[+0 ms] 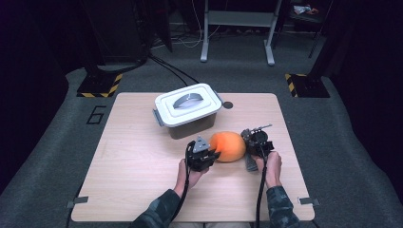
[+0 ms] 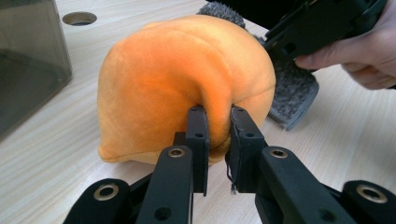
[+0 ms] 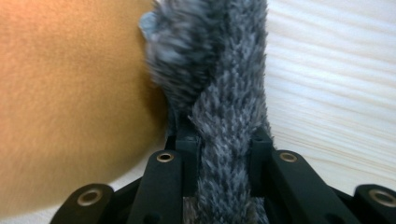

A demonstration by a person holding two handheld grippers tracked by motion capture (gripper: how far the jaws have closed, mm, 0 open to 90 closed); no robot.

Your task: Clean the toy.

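Left tongs [image 2: 218, 140] pinch a fold of your orange plush [image 2: 177, 84]; right tongs [image 3: 224, 154] clamp its grey tail [image 3: 229, 116], toward the table's right edge.

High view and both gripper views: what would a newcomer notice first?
The orange plush toy near the table's middle stands out, pinched from both sides. The left gripper clamps a fold of its orange fabric, and the right gripper grips its grey furry part. Behind it sits a lidded grey box.
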